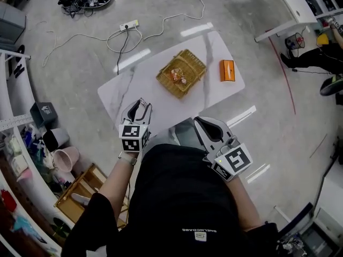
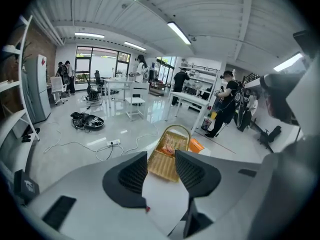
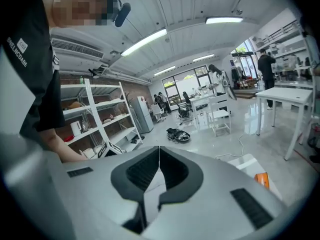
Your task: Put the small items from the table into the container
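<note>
Left side first: the bare left forearm (image 1: pixel 114 182) reaches out from the body and the left gripper (image 1: pixel 141 105) hangs over the near left edge of the white marble-veined table (image 1: pixel 124 92), nose tipped downward. Its jaws stand moderately apart with nothing pinched between them. Straight ahead through that gap sits the woven straw basket with a hoop handle (image 2: pixel 169 155), set mid-table towards the far edge, well apart from the tips. A small orange-pink packet (image 1: pixel 177 76) lies inside it. The flat orange box (image 1: pixel 227 70) lies just beside the basket, close to the far right corner. The right gripper (image 3: pixel 159 153) is tucked close to the body at the near edge, jaws pressed tip to tip and empty, angled away from the basket.
</note>
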Available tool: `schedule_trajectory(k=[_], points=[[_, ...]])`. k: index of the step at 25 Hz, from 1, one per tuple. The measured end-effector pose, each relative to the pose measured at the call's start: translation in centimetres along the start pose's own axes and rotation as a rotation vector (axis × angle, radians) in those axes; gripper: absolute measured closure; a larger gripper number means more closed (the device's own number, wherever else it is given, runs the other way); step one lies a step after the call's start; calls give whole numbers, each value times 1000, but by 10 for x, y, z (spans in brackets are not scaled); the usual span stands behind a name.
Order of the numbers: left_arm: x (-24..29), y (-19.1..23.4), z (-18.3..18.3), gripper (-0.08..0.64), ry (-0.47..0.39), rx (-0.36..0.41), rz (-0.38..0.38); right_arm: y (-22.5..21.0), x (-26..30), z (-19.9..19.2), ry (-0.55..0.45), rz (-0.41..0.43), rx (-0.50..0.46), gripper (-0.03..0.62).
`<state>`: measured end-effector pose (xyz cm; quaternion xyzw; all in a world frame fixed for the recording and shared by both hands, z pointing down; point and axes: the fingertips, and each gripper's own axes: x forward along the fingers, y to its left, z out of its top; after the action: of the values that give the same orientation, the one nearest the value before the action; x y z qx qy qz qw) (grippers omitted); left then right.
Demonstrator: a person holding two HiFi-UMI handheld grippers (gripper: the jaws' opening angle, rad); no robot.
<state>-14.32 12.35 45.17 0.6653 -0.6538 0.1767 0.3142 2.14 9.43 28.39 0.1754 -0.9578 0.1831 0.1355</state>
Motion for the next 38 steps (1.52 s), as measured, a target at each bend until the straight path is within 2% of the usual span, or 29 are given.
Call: schedule_trajectory(k=[6, 17, 29, 34, 38], points=[[29, 8, -50, 367, 97, 45, -23, 1, 3, -17, 27, -23, 5, 581], [77, 34, -138, 311, 310, 238, -48, 10, 9, -43, 55, -57, 22, 581], [131, 62, -226, 307, 483, 161, 19, -1, 28, -72, 92, -66, 50, 581], [152, 72, -251, 307, 531, 152, 20, -6, 35, -86, 128, -70, 54, 581], [169, 76, -269, 307, 558, 105, 25, -11, 38, -99, 154, -79, 73, 581]])
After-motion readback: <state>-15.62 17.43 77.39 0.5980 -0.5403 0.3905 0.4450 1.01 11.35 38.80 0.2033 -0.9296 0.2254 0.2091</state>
